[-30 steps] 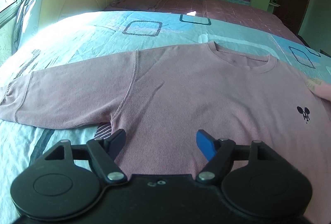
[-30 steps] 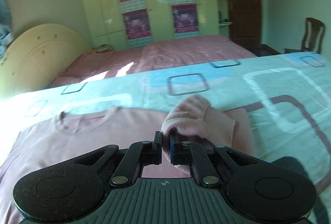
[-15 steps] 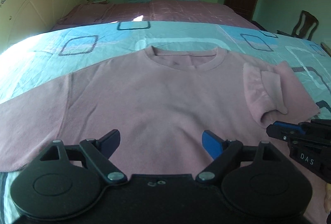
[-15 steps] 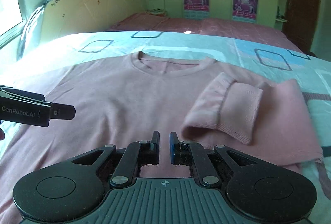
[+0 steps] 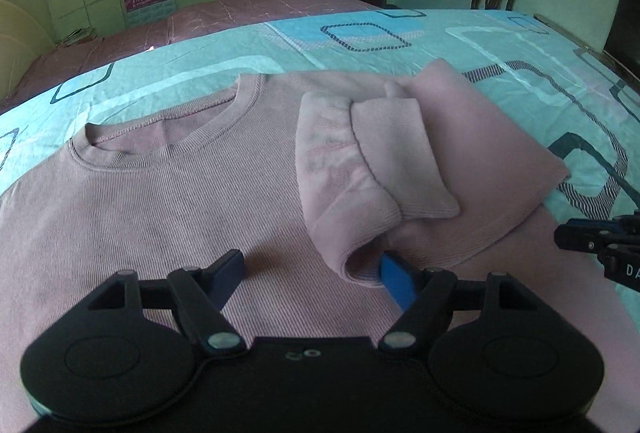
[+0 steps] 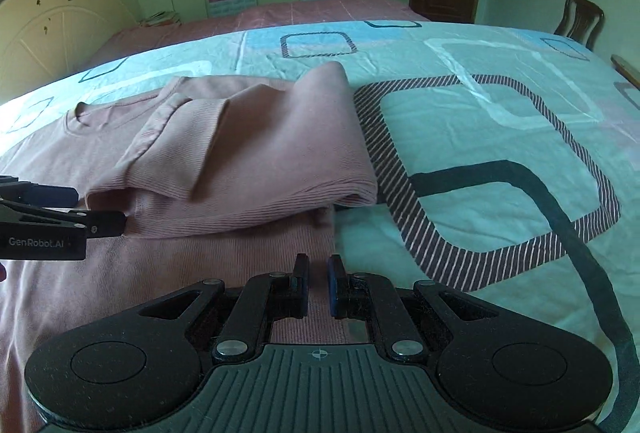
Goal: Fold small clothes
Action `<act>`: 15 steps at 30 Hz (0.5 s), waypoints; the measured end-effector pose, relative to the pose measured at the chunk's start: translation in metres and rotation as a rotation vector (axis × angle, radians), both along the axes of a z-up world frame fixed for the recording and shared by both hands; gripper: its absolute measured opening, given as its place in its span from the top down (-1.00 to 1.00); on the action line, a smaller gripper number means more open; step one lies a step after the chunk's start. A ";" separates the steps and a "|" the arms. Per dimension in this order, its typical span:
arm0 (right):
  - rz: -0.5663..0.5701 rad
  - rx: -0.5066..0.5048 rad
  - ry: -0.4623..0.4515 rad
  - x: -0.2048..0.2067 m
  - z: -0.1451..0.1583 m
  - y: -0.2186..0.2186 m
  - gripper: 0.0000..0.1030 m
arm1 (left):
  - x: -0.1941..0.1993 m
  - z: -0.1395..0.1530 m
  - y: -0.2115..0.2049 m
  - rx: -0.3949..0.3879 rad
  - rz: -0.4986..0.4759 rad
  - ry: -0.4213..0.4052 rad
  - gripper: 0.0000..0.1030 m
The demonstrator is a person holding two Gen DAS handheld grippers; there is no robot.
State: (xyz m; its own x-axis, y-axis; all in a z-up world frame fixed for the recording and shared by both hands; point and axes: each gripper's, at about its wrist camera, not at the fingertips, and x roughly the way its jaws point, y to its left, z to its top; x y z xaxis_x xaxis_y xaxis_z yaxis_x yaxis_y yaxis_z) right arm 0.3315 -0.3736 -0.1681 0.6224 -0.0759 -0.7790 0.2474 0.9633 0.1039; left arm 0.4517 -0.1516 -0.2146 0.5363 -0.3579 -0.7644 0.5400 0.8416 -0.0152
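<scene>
Sunlit bedroom, with a wide bed (image 6: 500, 105) under a turquoise cover printed with rounded squares; beyond it lie a second, pink bed, green cupboards with posters, and a dark door.

A pink sweatshirt (image 5: 168, 201) lies flat on the cover, chest up, its round neck (image 5: 160, 137) toward the far side. Its right sleeve (image 5: 360, 169) is already folded inward across the chest, the ribbed cuff (image 5: 396, 153) turned back on itself, so that side of the garment has a straight folded edge. The fold sits slightly bunched, likely why both tools are gathered near it. The other sleeve is out of view.

The left gripper (image 5: 312, 273) hovers low over the chest, just near the open end of the folded sleeve. Its blue-padded jaws stand wide apart but are closing a little; only flat cloth lies between them and nothing is pinched. The right-hand pad sits against or just under the sleeve's lip; the fisheye view makes it hard to say which. It looks placed to tidy or catch that sleeve end.

The right gripper (image 6: 318, 285) hangs over the sweatshirt's near right edge, where cloth meets cover. Its jaws are nearly together and hold nothing, suggesting it has no grip to make just yet.

A wooden chair (image 6: 580, 19) stands at the far right.
</scene>
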 end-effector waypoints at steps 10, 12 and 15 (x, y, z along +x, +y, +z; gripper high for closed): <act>-0.029 0.016 0.004 0.005 -0.005 -0.008 0.84 | 0.023 0.006 -0.003 -0.068 0.066 -0.036 -0.08; -0.037 0.014 0.002 0.005 -0.005 -0.009 0.77 | 0.025 0.007 -0.002 -0.094 0.066 -0.040 0.07; -0.070 -0.025 -0.018 0.004 -0.002 -0.011 -0.45 | 0.032 0.008 0.002 -0.140 0.081 -0.026 0.44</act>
